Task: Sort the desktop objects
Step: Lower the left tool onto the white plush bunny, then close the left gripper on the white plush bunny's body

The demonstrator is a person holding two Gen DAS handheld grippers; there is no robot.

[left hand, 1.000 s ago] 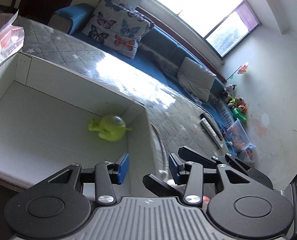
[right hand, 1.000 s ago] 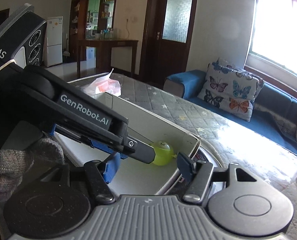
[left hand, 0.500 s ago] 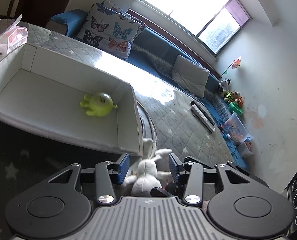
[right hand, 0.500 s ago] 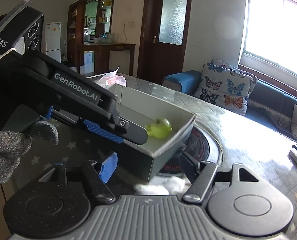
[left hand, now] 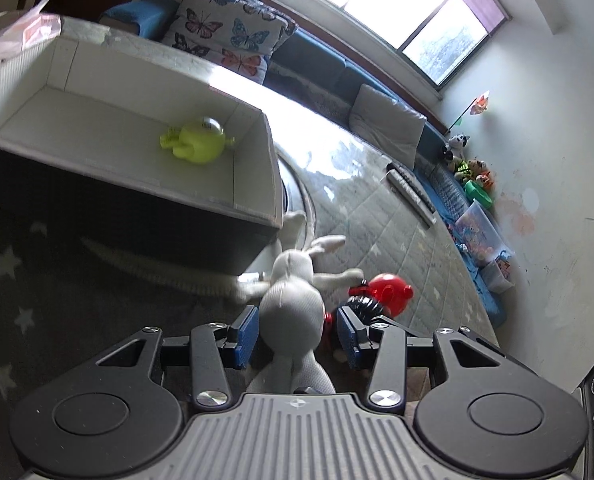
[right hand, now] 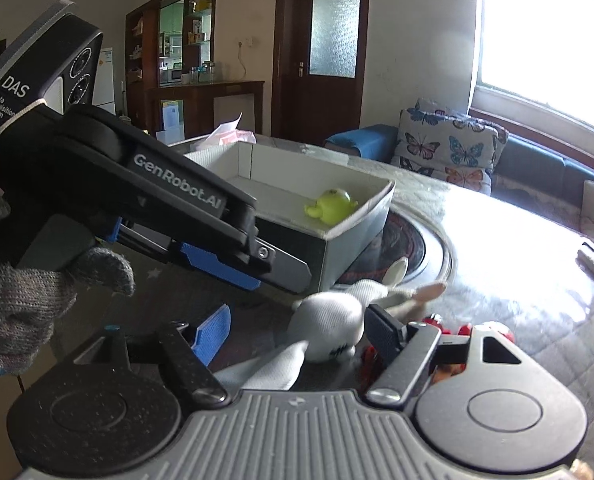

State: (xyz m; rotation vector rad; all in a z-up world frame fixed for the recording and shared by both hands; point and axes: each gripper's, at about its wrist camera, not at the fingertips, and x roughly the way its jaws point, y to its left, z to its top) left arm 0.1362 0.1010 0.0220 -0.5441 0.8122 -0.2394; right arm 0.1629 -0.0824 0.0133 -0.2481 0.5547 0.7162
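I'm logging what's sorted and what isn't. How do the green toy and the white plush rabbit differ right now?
The green toy lies inside the box; the white plush rabbit lies outside it on the table, beside the box's corner. The green toy is small, round and glossy; the rabbit is larger, soft and long-limbed. Open left tongs straddle the rabbit; nothing is near the green toy. Both are toys, neither gripped.

Readable markings: right wrist view only.
Left hand-held gripper [right hand: 233, 276]: "GenRobot.AI" along its black arm; "DAS / Data Acquisition System" on its grey housing. Left wrist view: none legible.
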